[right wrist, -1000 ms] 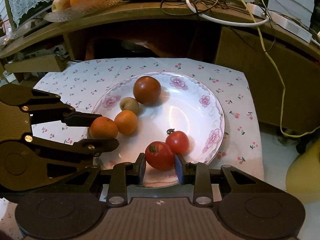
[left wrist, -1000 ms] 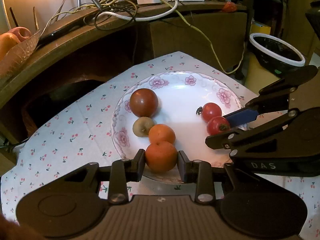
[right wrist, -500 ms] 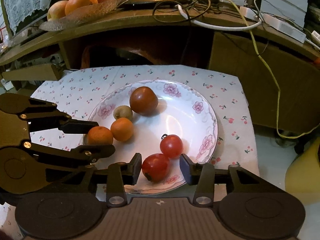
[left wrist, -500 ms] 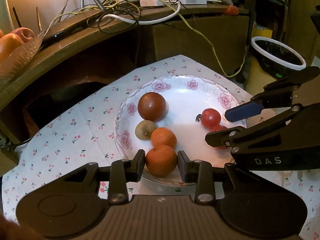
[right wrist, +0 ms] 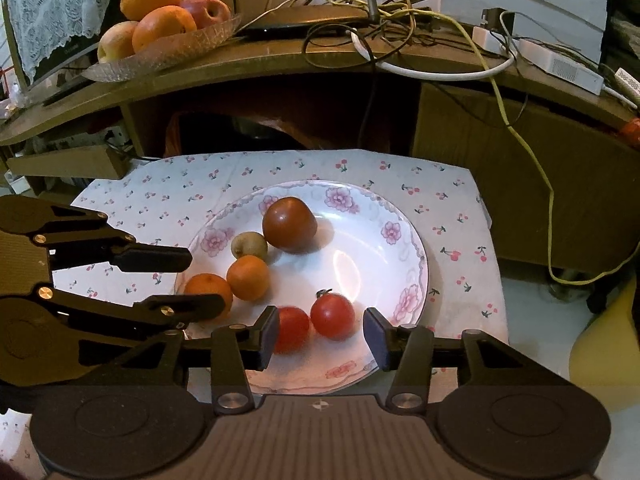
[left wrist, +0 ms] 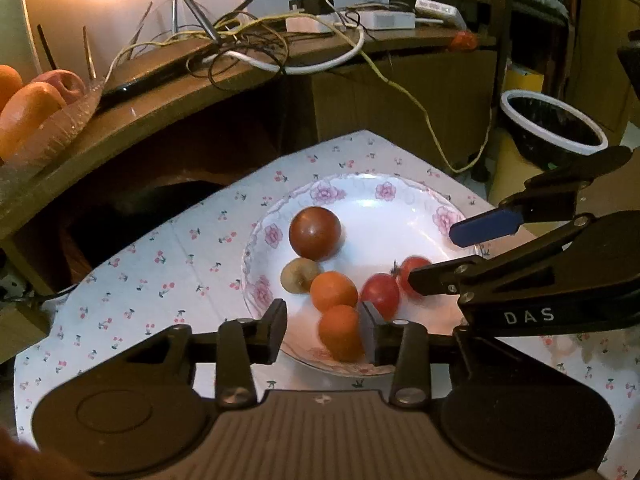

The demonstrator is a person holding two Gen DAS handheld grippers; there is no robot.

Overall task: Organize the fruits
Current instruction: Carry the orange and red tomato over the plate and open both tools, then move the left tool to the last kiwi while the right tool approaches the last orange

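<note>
From your left wrist camera, your left gripper (left wrist: 323, 331) hangs over the near rim of the plate (left wrist: 362, 188), its fingers (left wrist: 275, 330) spread apart. The near orange (left wrist: 341, 332) sits between them, close against the right-hand finger, with clear space on the other side, so nothing is being squeezed. Just behind it on the plate lies a second orange (left wrist: 333, 290), then a small brownish kiwi (left wrist: 298, 275) and a big dark red tomato (left wrist: 315, 233) farther back. To the right, a red tomato (left wrist: 380, 295) rests beside the oranges, and another tomato (left wrist: 409, 270) is partly hidden behind your right gripper (left wrist: 436, 256), which reaches in from the right with its fingers parted. The plate stands on a cherry-print cloth (left wrist: 160, 272) covering the surface.

From your right wrist camera, your right gripper (right wrist: 322, 334) hovers over the plate (right wrist: 414, 252) at its near edge, fingers (right wrist: 267, 334) wide apart. Two red tomatoes lie between them: one tomato (right wrist: 292, 329) right against the left-hand finger, the other tomato (right wrist: 333, 315) just beside it and clear of the opposite finger. Your left gripper (right wrist: 204, 282) comes in from the left, fingers apart around the near orange (right wrist: 208, 290). The second orange (right wrist: 248, 278), the kiwi (right wrist: 249, 245) and the dark tomato (right wrist: 289, 224) trail toward the plate's back. A glass dish of fruit (right wrist: 160, 20) sits on the wooden shelf (right wrist: 280, 60) behind.
</note>
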